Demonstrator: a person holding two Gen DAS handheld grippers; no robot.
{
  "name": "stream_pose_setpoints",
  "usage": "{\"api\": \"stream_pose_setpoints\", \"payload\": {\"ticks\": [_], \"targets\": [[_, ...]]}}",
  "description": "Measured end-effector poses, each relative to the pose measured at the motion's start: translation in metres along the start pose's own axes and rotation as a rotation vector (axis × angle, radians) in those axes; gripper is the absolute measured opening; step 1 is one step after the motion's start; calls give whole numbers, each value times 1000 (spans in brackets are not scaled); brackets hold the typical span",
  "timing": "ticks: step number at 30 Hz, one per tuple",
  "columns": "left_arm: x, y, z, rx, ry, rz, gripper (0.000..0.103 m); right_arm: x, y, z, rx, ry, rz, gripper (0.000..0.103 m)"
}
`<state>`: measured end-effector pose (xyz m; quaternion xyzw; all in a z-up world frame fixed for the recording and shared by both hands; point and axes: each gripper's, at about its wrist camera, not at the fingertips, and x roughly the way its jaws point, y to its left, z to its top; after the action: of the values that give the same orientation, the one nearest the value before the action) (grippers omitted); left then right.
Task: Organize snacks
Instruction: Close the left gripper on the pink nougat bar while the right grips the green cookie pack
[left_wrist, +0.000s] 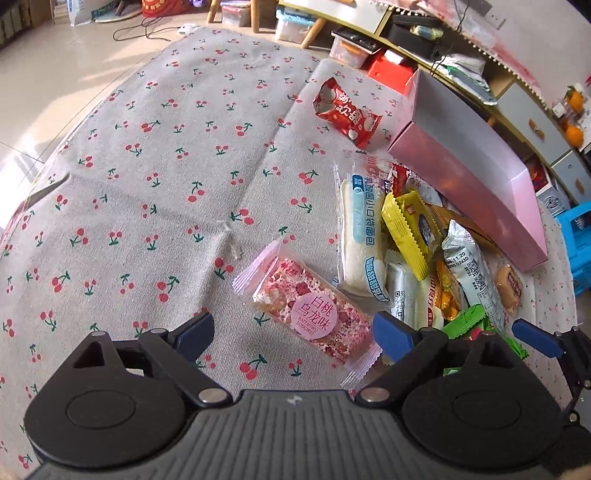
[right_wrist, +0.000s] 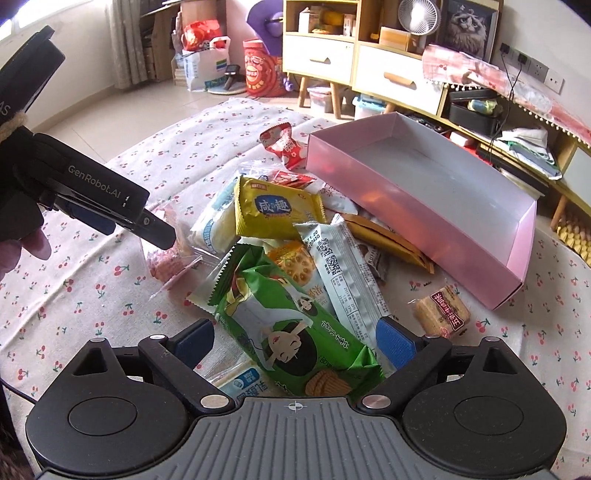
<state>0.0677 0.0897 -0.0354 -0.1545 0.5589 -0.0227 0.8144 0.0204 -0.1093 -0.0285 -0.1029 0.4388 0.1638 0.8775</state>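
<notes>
Gaping left tongs (left_wrist: 291, 334), crinkly pink packet (left_wrist: 308, 314), cherry-print cloth (left_wrist: 147, 166)

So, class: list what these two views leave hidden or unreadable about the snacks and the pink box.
- Left wrist: pink box interior hidden by its own wall.
- Right wrist: brown packets partly under the box; labels unseen.
- Right wrist: pink nougat bar partly covered by the left tongs.

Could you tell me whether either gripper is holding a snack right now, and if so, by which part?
Nothing is held: the left gripper is open over the pink nougat bar, the right gripper open over the green packet.
</notes>
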Motion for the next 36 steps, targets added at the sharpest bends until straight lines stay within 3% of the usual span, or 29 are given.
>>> {"api": "stream_pose_setpoints", "payload": {"ticks": [5, 7, 14, 19, 25, 28, 30, 32, 34, 36], "targets": [[7, 5, -3, -113, 7, -18, 86, 6, 5, -2, -28, 6, -19, 86], [6, 5, -4, -133, -15, -11, 84, 7, 7, -2, -33, 6, -23, 77], [0, 12, -6, -182, -63, -20, 55, 5, 9, -1, 1, 8, -45, 70], [-2, 16, -4, -191, -69, -25, 48, 1, 5, 5, 106, 37, -34, 58], [-9, 18, 0, -168, -103, -37, 25, -6, -15, 8, 280, 47, 16, 48], [-7, 19, 3, -162, -92, -41, 26, -5, -26, 5, 364, 56, 36, 48], [-6, 17, 3, -159, -99, -22, 31, -5, -32, 3, 404, 61, 56, 48], [-5, 14, 3, -149, -117, 2, 54, -4, -35, 2, 419, 67, 67, 48], [-4, 10, 3, -145, -134, 32, 63, -2, -34, 1, 416, 68, 68, 50], [0, 6, 3, -141, -132, 50, 63, -1, -33, 1, 413, 70, 66, 51]]}}
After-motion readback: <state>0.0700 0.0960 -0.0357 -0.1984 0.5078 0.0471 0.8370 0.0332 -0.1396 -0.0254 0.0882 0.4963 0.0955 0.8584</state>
